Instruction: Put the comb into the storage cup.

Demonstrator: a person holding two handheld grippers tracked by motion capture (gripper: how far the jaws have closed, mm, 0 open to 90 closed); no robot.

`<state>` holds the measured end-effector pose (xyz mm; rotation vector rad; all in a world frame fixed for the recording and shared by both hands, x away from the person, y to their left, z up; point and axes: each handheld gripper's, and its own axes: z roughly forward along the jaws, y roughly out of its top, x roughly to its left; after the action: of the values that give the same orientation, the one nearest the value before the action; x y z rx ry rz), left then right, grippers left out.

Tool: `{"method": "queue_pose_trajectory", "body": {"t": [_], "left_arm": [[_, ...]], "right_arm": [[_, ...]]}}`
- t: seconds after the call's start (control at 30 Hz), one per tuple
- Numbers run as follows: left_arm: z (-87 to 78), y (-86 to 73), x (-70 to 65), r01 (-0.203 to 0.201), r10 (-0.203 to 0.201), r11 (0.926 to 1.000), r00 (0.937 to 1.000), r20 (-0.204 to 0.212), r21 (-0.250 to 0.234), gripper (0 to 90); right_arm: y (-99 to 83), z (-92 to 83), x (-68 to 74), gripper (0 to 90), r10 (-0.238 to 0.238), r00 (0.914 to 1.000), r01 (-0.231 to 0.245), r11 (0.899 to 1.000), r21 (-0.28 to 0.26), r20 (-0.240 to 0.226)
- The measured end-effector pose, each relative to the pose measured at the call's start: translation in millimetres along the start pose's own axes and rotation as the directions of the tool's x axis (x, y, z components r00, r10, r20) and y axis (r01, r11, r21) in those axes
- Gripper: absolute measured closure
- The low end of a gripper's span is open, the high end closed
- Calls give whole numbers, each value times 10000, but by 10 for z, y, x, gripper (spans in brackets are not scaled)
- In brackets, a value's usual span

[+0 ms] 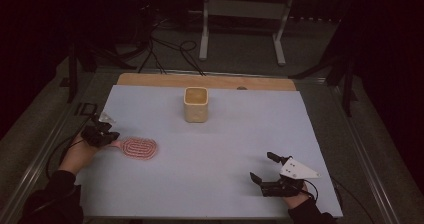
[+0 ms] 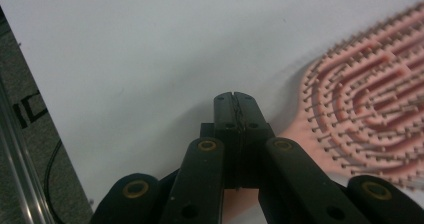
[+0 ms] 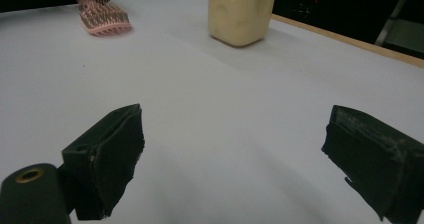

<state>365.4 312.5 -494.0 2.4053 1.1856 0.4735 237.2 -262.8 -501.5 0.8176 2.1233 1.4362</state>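
A pink oval hairbrush [image 1: 140,148] lies bristles up at the left of the white sheet [image 1: 215,154], its handle pointing left. My left gripper [image 1: 111,140] sits right at that handle. In the left gripper view its jaws [image 2: 235,96] are pressed together with no gap, and the pink handle runs underneath them toward the brush head [image 2: 370,109]. My right gripper [image 1: 261,165] rests open near the front right of the sheet, nothing between its fingers [image 3: 235,154]. It faces the brush [image 3: 104,15] and a cream square cup [image 3: 240,11] far off.
The cream cup [image 1: 195,105] stands upright at the back middle of the sheet. A wooden table edge [image 1: 200,80] shows behind the sheet. Metal rails run along both sides, and cables and a stand's legs [image 1: 204,39] lie on the floor beyond.
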Motion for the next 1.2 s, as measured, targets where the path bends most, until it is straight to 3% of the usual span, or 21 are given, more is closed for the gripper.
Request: {"method": "queue_pose_trajectory", "body": {"t": [0.13,0.3,0.57,0.6,1.2], "left_arm": [[-47,-86,-42,-204,205,9997,9998,-35,121,900],[-123,-201,-108,-145,144,9999,9999,45,81,900],[-214,-333,-266,-123,121,9999,9994,333,58,900],[-229,-369,-307,-30,30,10000,9984,568,-4,900],[-385,-501,-603,-205,178,9994,9947,1010,263,899]], "right_arm": [[-3,3,-1,90,-15,10000,15,10000,31,1],[0,3,5,90,10,10000,-10,10000,33,-14],[4,-1,-4,89,56,9999,-56,10000,-2,-86],[5,-4,-4,90,73,9999,-73,10000,-17,-79],[6,3,9,90,4,10000,-4,10000,75,-87]]}}
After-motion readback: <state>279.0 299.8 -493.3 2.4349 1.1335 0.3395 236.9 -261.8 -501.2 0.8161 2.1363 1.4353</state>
